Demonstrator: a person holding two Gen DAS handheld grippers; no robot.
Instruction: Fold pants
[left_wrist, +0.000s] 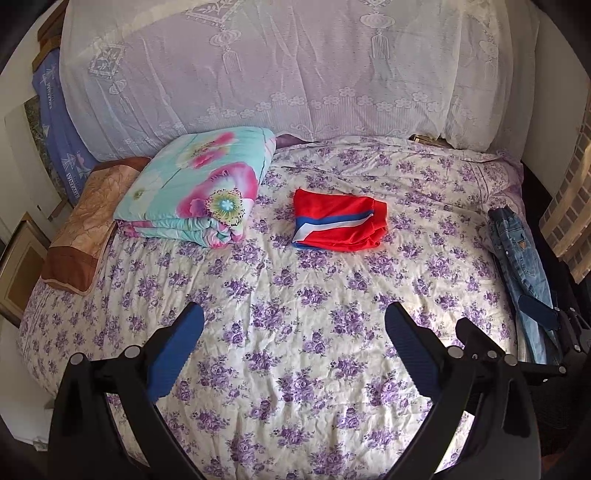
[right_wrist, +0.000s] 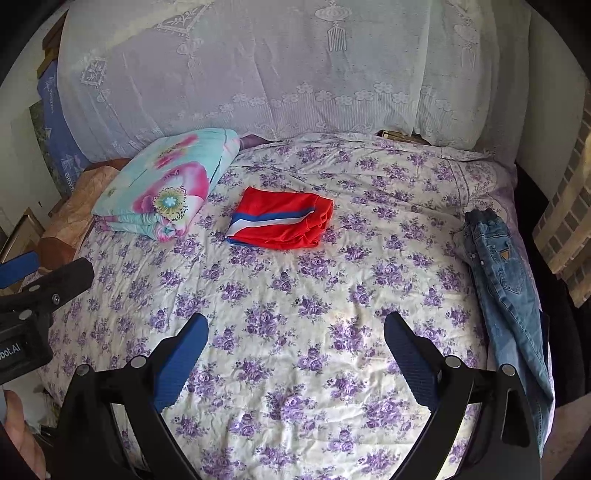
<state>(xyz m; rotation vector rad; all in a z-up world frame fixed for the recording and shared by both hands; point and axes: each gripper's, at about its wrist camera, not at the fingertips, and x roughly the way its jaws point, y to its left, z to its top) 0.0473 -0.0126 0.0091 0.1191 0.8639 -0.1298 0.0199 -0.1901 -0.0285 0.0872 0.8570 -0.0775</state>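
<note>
A home bedroom: floral-sheeted bed (left_wrist: 295, 369), folded quilt (left_wrist: 195, 192), lace curtain (left_wrist: 277, 74)

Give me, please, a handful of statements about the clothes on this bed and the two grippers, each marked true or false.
1. The red garment lies folded near the middle of the bed. True.
2. The blue jeans are held in the right gripper. False: they lie loose along the bed's right edge, and the gripper is open and holds nothing.
3. The left gripper is open above the floral sheet. True.
4. The floral quilt lies on top of the red garment. False: it sits apart, to the garment's left.
5. The jeans are folded into a neat square. False: they lie stretched out lengthwise.
</note>
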